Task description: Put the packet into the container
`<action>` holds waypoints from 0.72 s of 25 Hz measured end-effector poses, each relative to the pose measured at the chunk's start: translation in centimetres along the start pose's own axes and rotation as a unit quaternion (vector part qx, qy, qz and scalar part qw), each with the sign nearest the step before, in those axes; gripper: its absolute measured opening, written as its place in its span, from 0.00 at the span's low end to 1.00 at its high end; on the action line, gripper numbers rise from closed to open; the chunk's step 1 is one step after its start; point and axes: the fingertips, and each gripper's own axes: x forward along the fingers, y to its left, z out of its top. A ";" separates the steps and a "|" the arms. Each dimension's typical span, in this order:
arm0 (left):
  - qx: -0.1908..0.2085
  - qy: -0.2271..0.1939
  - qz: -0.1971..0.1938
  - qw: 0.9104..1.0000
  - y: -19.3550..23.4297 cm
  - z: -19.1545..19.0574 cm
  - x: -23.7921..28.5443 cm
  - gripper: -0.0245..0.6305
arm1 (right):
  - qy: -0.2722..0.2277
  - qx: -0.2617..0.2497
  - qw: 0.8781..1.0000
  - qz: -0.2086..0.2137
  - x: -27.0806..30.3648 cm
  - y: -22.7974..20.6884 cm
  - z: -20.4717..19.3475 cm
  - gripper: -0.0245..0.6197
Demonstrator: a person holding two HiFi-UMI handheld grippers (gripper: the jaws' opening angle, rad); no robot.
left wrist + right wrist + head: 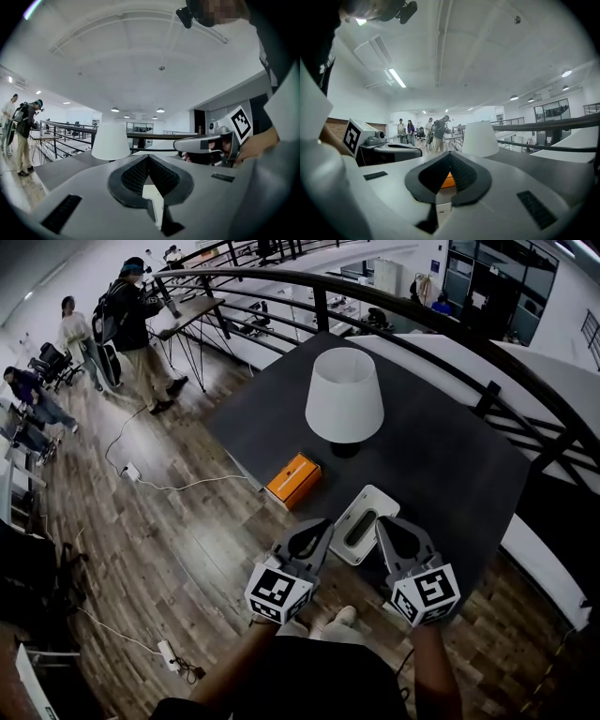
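On the dark table point(441, 465), an orange packet point(293, 480) lies flat just left of the white container point(365, 523), probably light and boxy, best pinched across its narrow sides, while left gripper point(322, 528) and right gripper point(385, 525) hover near, jaws closed and empty

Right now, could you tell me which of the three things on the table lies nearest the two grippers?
The white container, at the near edge close by the left gripper and the right gripper; the orange packet and the lamp sit farther back.

Orange packet point(293, 480) lies flat, left of the lamp point(344, 395); white container point(364, 523), seemingly open-topped, sits before that lamp
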 end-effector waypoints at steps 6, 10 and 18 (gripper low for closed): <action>0.003 0.005 0.010 1.000 2.0 -0.6 0.0 0.05 | 0.000 -0.001 1.000 -0.007 1.0 -0.2 -0.1 0.05; 0.000 0.010 0.005 1.000 3.4 -1.2 0.3 0.05 | -0.002 -0.003 1.000 -0.024 1.6 -0.3 -0.1 0.05; -0.010 0.041 0.000 0.999 7.7 -3.5 0.5 0.05 | 0.009 -0.001 0.999 -0.052 3.9 0.9 -0.3 0.05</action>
